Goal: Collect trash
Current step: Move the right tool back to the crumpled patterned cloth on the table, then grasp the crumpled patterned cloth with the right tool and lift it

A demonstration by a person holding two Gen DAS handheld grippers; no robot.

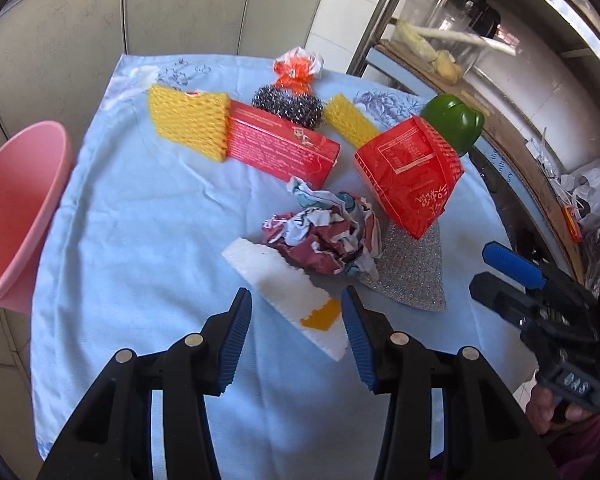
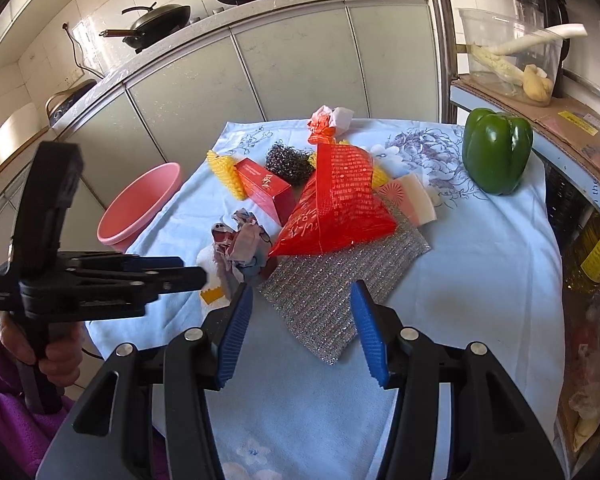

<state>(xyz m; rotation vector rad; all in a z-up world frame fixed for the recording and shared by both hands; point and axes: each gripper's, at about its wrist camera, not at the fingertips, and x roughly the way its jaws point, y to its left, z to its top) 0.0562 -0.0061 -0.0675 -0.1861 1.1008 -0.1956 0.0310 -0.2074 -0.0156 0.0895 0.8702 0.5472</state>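
Trash is spread all over the tabletop [image 1: 112, 216], which has a light blue cloth on it. Closest to the left hand-held gripper [image 1: 296, 312] is a white foam strip [image 1: 276, 284] with a yellow patch near its end; that end sits right between the blue pads, but the jaws stand apart and don't seem to be pressing on it. Just behind the strip there's a crumpled paper ball [image 1: 328, 236], and beside that a silver glittery scrub cloth [image 1: 412, 276] lying flat with a red foil bag [image 1: 412, 176] resting on its far edge.

Further back: a red carton [image 1: 280, 146] with a yellow foam net [image 1: 188, 124] touching its left end, a steel wool scourer [image 1: 288, 106], a second yellow foam net piece [image 1: 350, 120], and an orange and white wrapper [image 1: 298, 66] at the far edge. A green bell pepper [image 1: 454, 122] sits at the right rear corner. A pink basin [image 1: 16, 208] hangs off the left side of the tabletop, tilted toward it.

The right hand-held gripper [image 2: 300, 312] has its jaws apart too, nothing in them, hovering over the near corner of the scrub cloth. From that view you can also see a pink and white sponge [image 2: 414, 200] behind the foil bag, and a hand [image 2: 56, 352] in a purple sleeve [image 2: 8, 420] holding the left gripper's handle
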